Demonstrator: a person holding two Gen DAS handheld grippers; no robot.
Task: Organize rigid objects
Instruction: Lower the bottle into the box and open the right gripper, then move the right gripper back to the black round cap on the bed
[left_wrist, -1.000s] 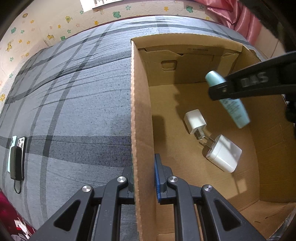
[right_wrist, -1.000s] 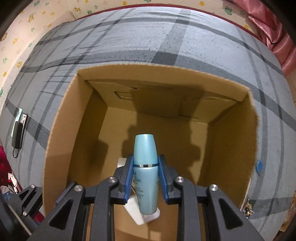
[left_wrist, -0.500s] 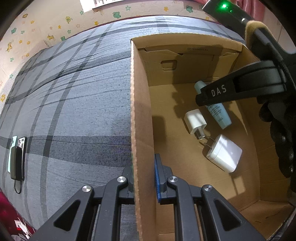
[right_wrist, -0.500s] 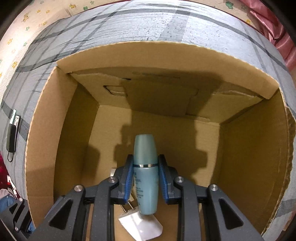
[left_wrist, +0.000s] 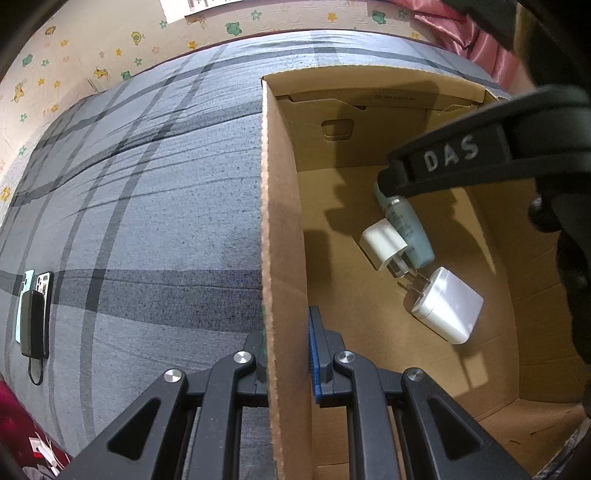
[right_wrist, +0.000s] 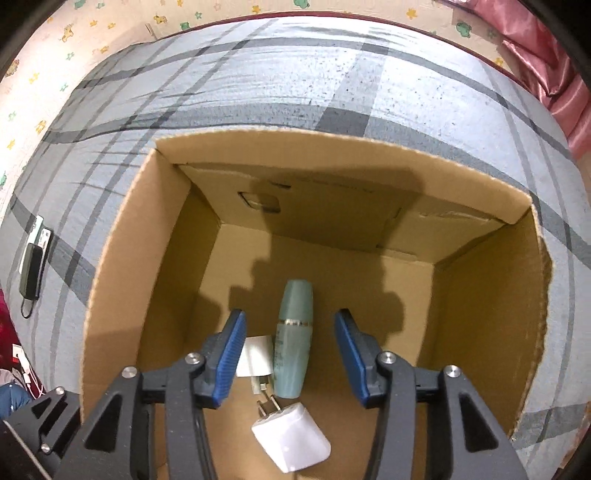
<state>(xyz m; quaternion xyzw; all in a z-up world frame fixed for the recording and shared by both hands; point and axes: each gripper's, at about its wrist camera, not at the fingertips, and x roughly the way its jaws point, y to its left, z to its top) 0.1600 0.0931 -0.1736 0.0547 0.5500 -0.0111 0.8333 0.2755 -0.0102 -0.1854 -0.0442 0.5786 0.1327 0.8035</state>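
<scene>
An open cardboard box (right_wrist: 122, 236) (left_wrist: 282, 206) stands on the grey plaid bedspread. My left gripper (left_wrist: 286, 350) is shut on the box's left wall, one finger inside and one outside. A teal bottle (right_wrist: 293, 343) (left_wrist: 408, 232) lies flat on the box floor beside two white plug chargers, a small one (right_wrist: 255, 356) (left_wrist: 384, 243) and a larger one (right_wrist: 291, 437) (left_wrist: 445, 310). My right gripper (right_wrist: 290, 354) hovers above the bottle with its jaws opening; its blue pads (right_wrist: 231, 354) stand apart from the bottle. In the left wrist view its black finger (left_wrist: 454, 162) covers the bottle's cap.
Phones with a dark power bank (left_wrist: 33, 314) (right_wrist: 33, 262) lie at the bedspread's left edge. A wall with star and animal prints (left_wrist: 92, 48) runs behind the bed. Pink fabric (right_wrist: 546, 70) hangs at the far right. The box floor's right half is bare.
The right gripper carried the teal bottle down into the box, then opened and let it go; the bottle now lies on the floor beside the small charger. The left gripper stayed put.
</scene>
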